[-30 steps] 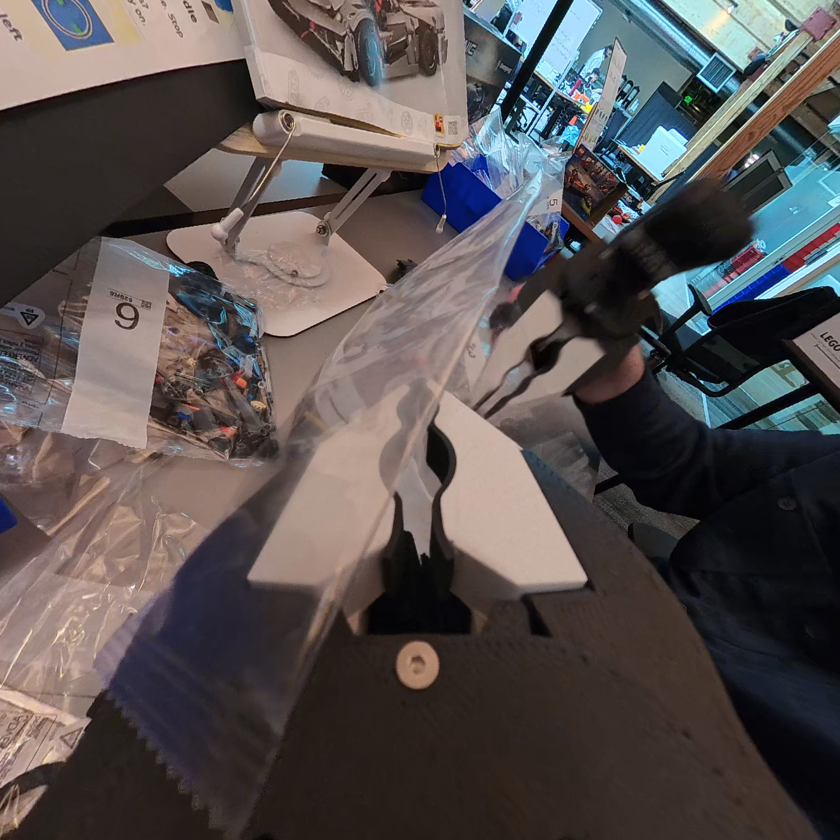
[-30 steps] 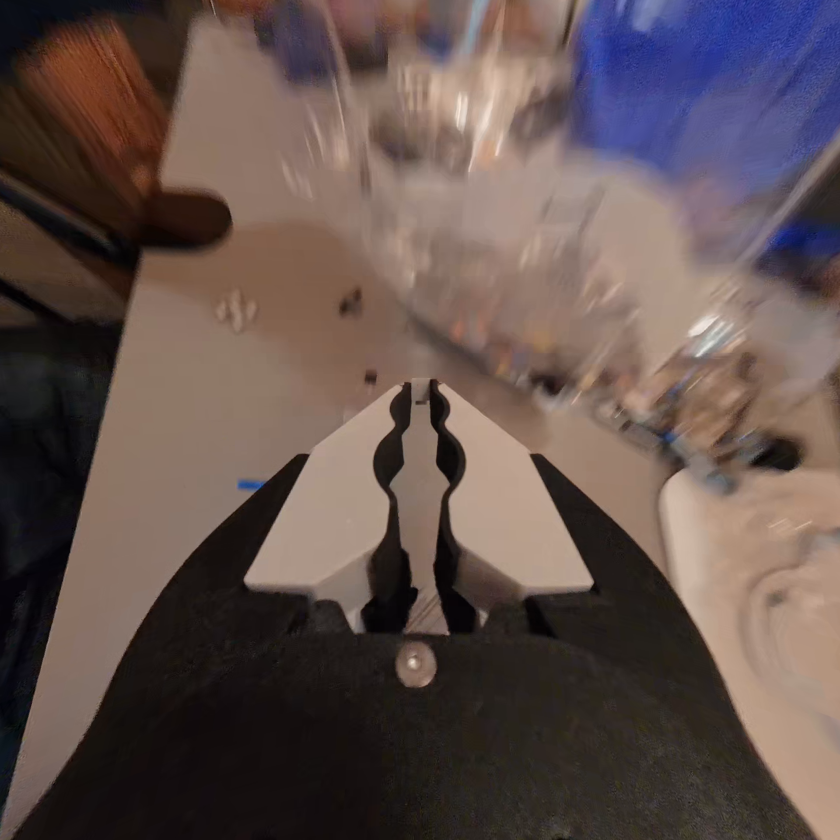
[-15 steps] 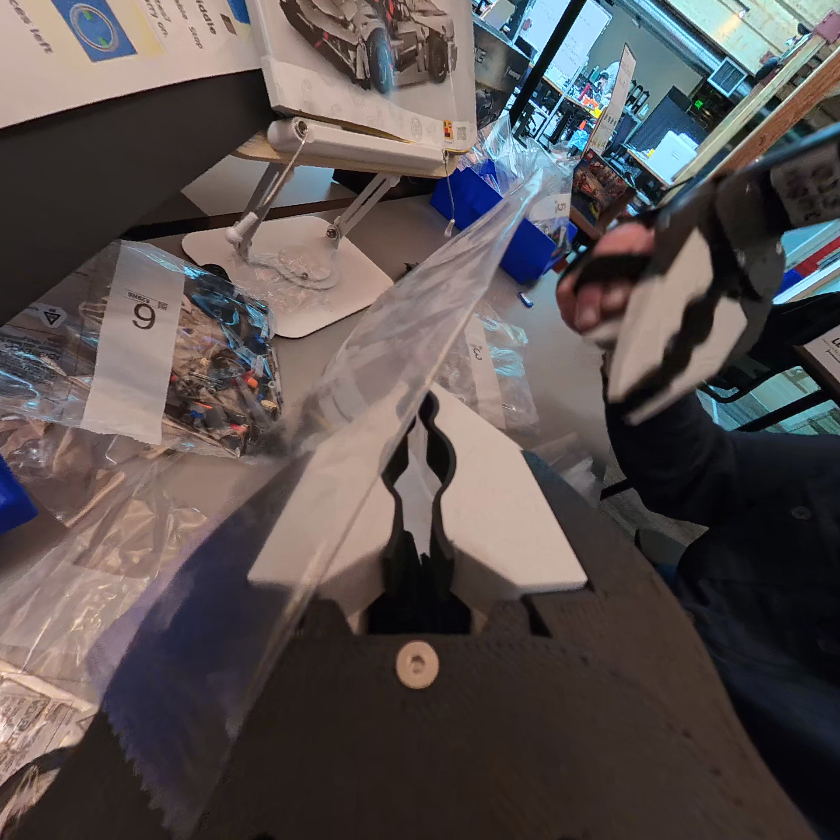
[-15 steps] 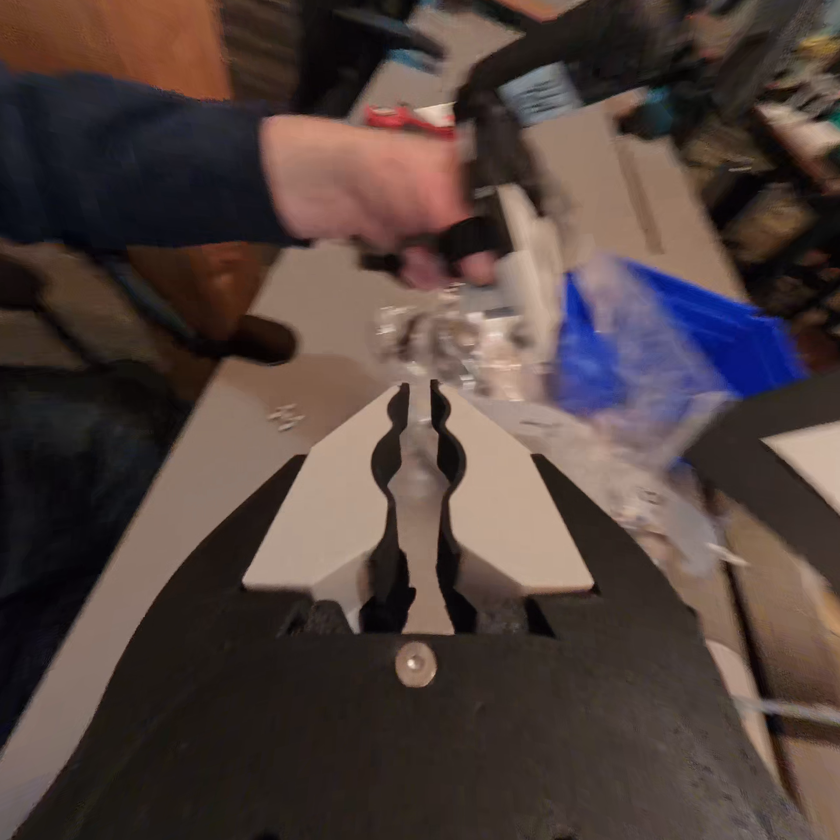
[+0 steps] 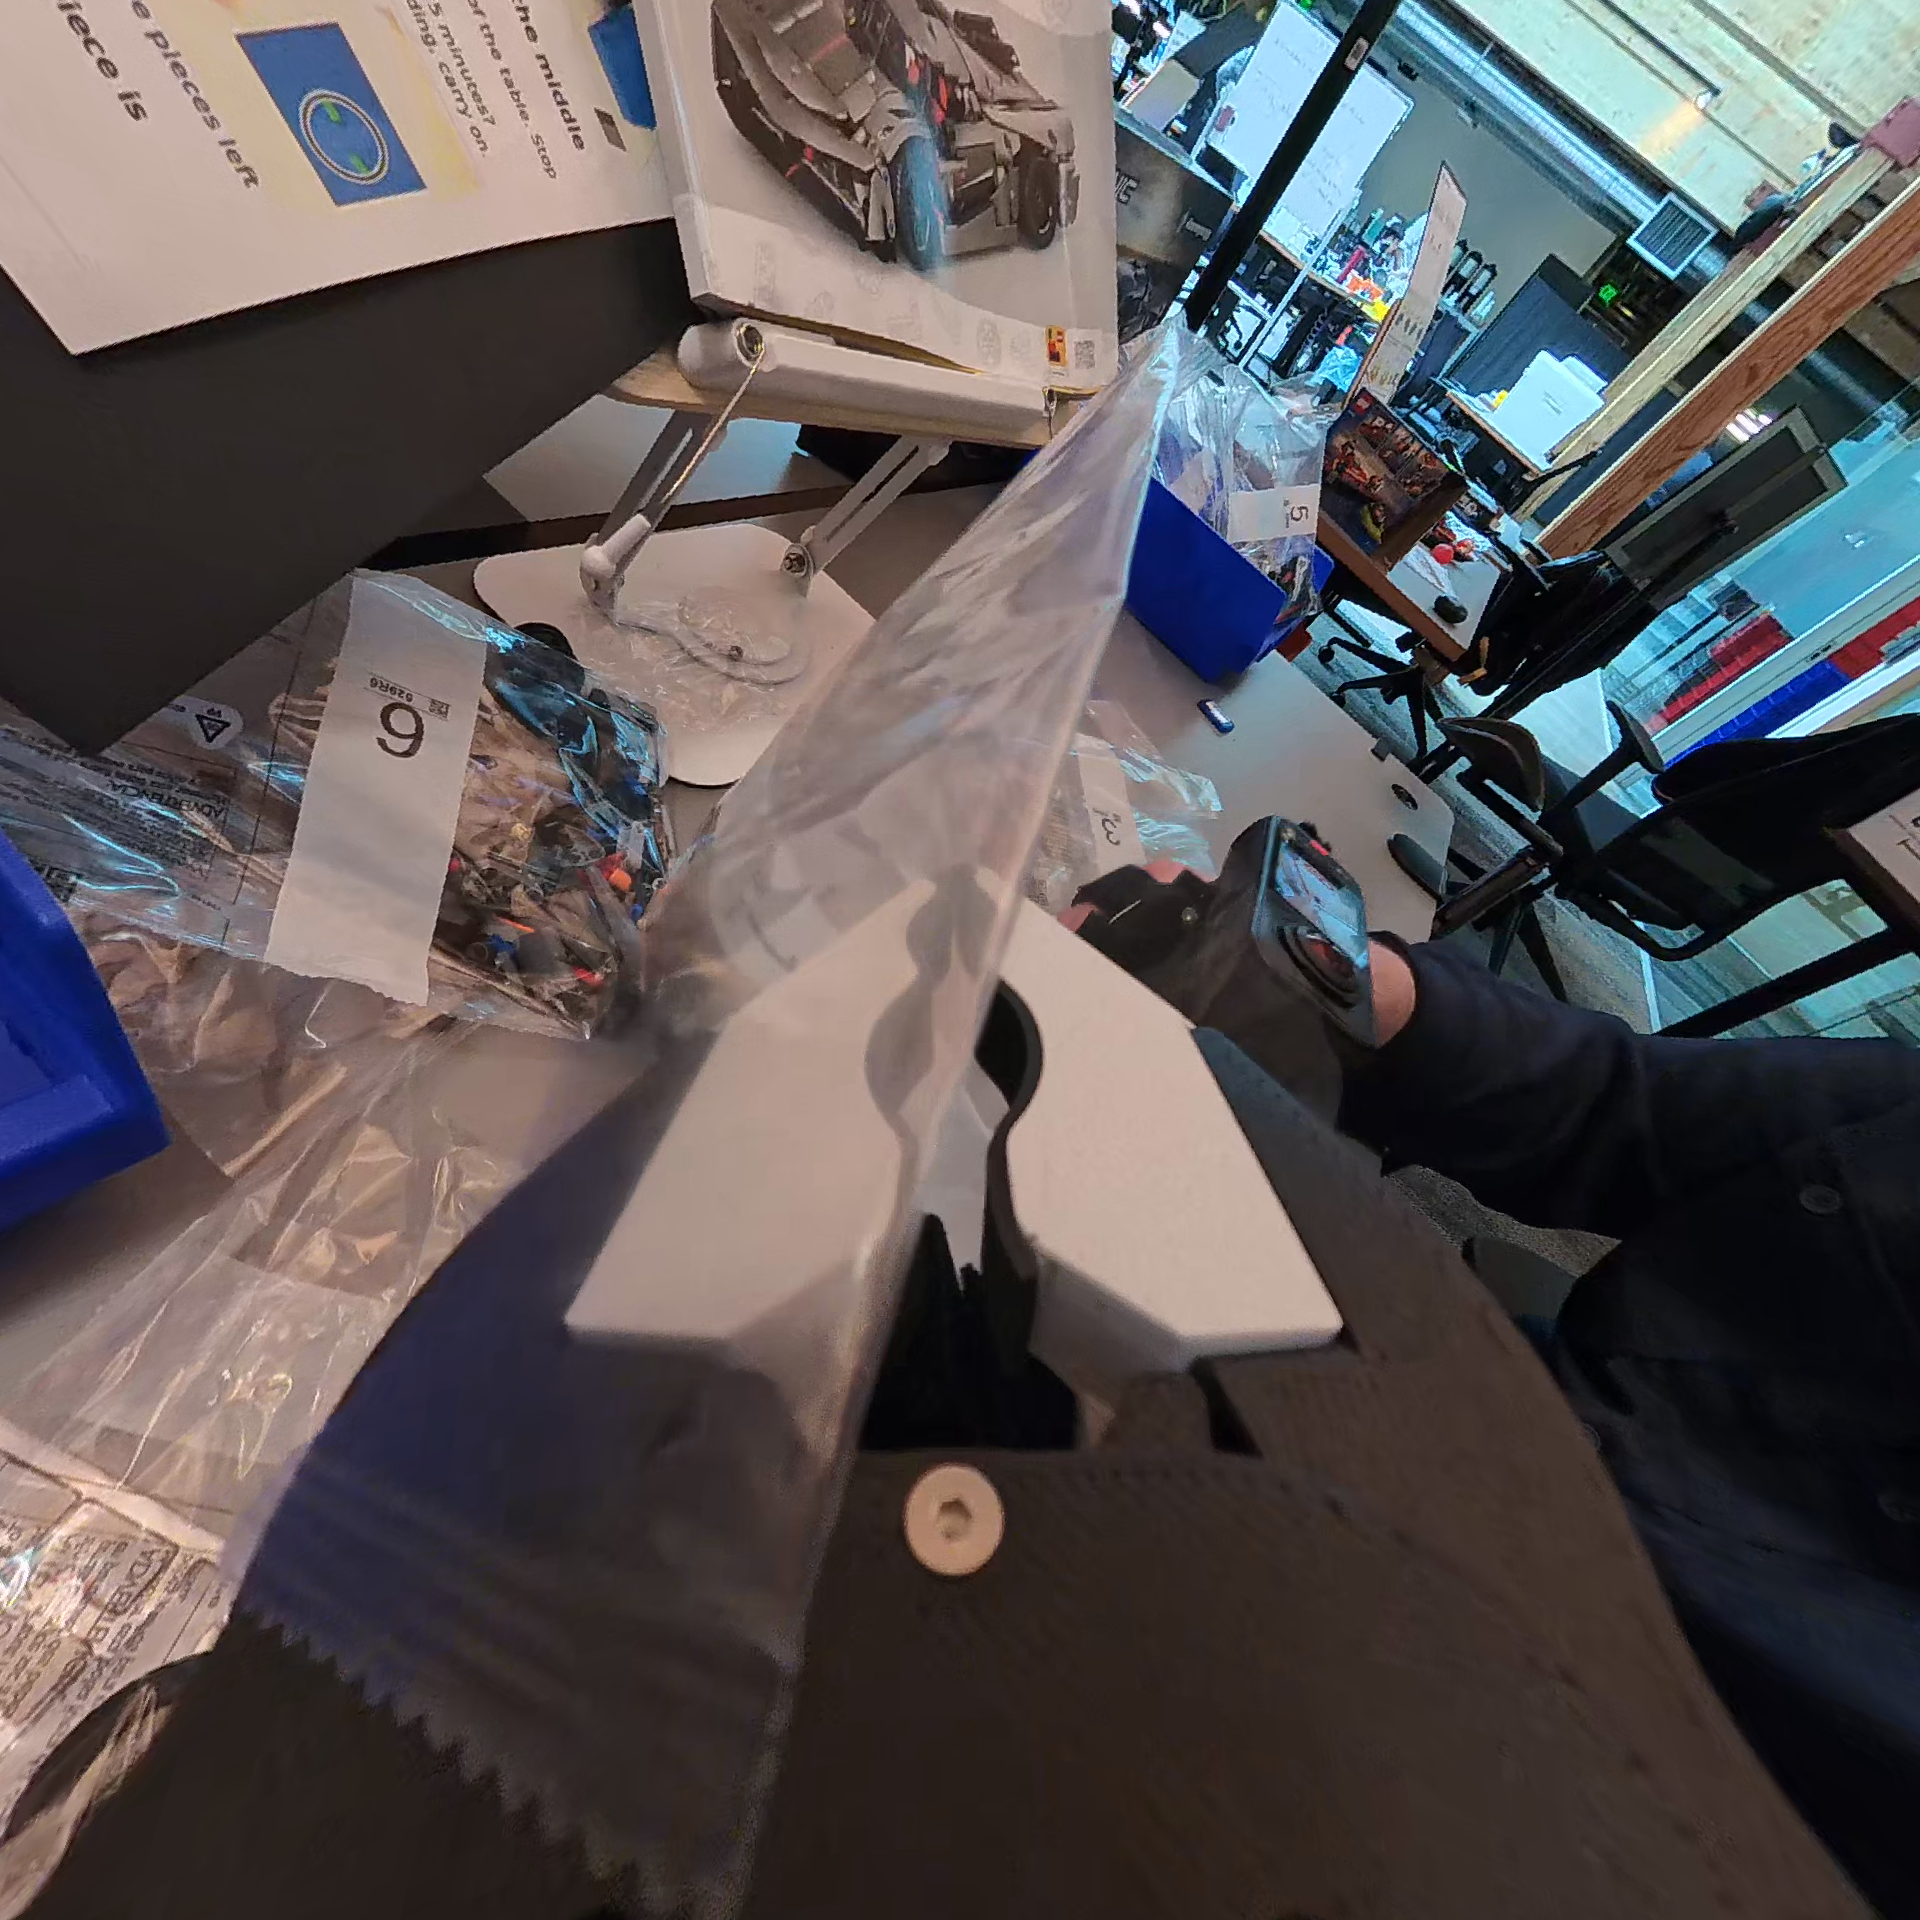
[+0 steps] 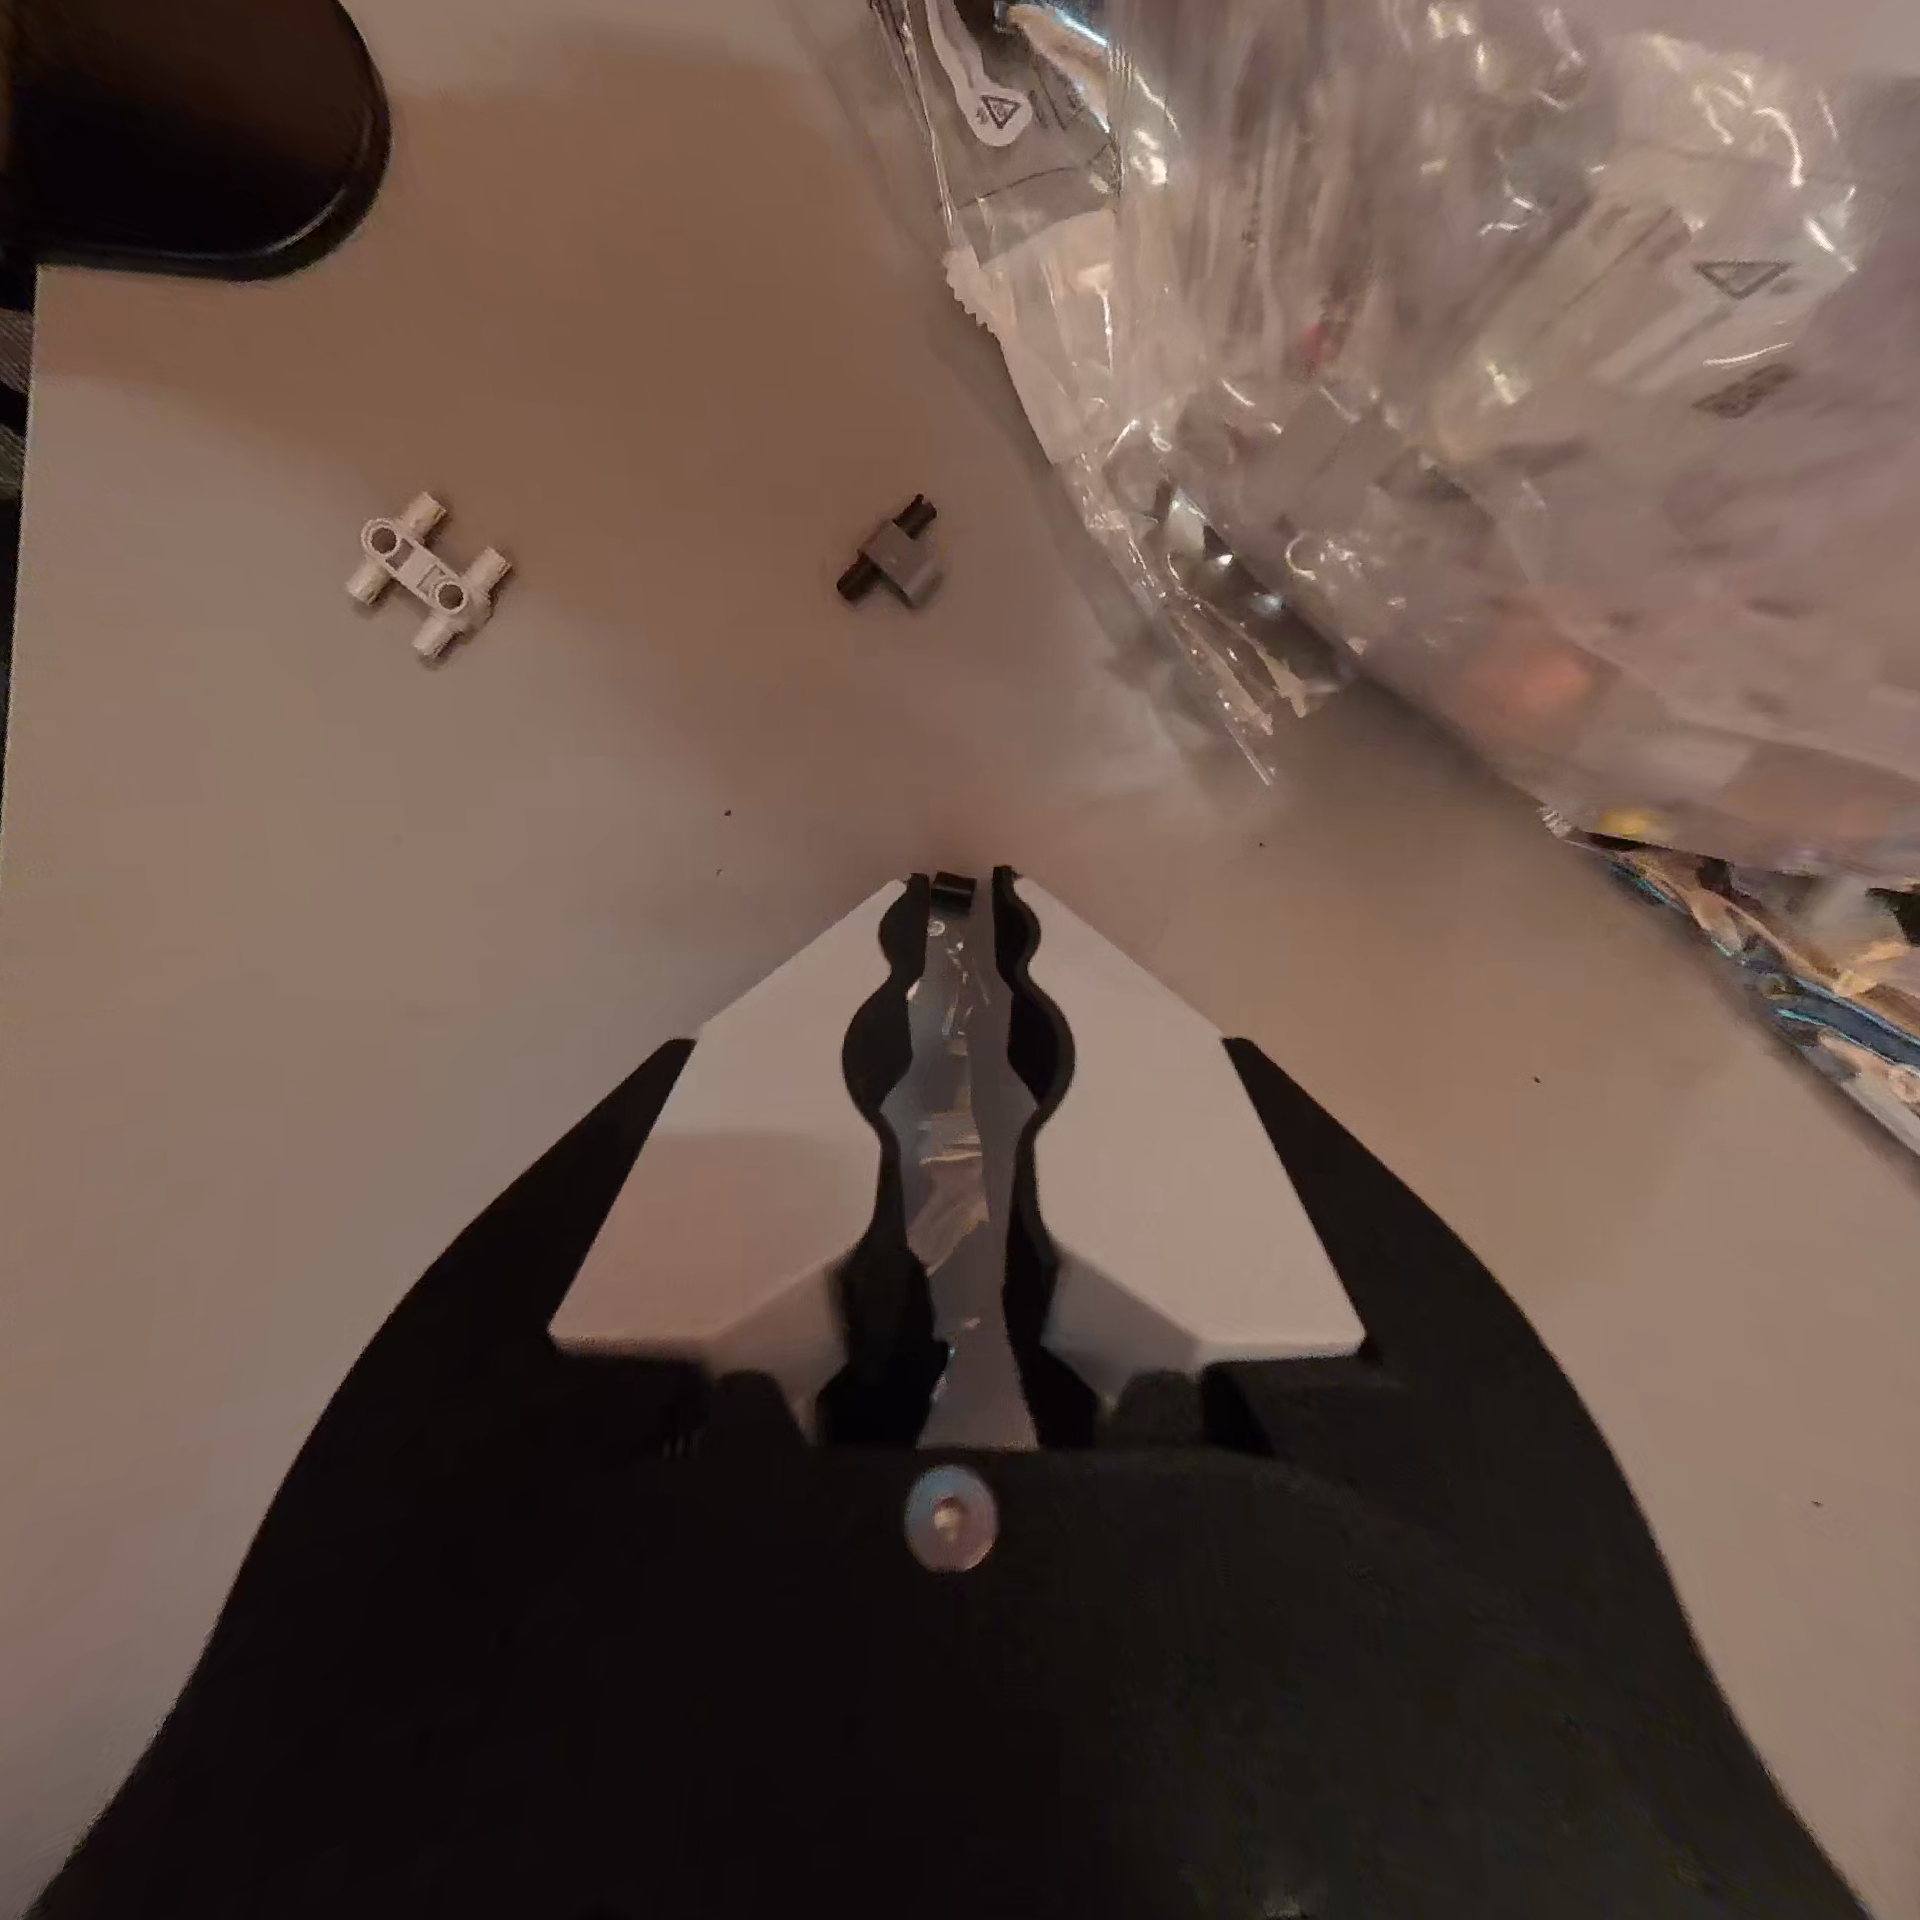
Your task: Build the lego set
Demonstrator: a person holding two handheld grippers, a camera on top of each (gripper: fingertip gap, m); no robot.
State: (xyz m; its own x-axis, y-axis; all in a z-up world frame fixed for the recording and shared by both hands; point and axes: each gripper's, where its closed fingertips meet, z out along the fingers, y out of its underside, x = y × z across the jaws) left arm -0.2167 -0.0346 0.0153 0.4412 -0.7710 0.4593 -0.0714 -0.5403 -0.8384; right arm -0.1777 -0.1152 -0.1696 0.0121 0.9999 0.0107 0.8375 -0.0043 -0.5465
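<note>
while left gripper (image 5: 961,997) pinches clear bag (image 5: 935,727) | parts bags (image 6: 1455,416) crowd right

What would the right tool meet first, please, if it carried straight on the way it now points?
Probably the small black piece lying right at the tips of the right tool; it seems to sit between them on the table, though depth is unclear. Beyond it, only bare tabletop shows.
</note>
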